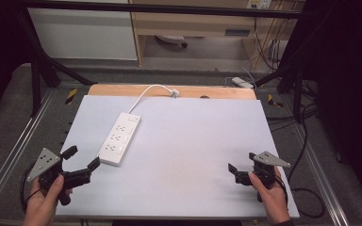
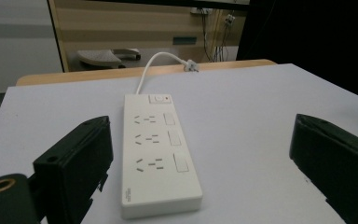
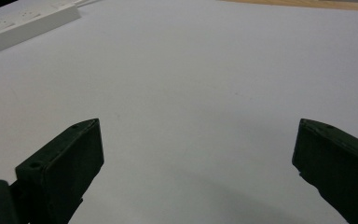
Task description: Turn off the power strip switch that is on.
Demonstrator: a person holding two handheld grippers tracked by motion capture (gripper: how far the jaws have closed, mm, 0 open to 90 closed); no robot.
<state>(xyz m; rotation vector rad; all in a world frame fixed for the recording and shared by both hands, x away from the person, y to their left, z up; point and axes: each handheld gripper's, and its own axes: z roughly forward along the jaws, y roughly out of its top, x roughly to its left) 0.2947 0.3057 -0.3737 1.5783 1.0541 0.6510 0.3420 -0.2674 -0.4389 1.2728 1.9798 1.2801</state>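
Barely begun: both grippers, left [image 1: 81, 158] and right [image 1: 240, 161], wide open and empty, power strip [image 1: 119, 138] untouched, its plug [image 1: 174, 93] apparently loose.

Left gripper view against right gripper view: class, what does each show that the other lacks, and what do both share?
The left gripper view alone shows the white plastic power strip's three sockets and switch face on, its white cord and plug, and the left gripper open. The right gripper view alone shows the right gripper open over bare surface. Both share the pale grey table top, its wooden far edge and the strip.
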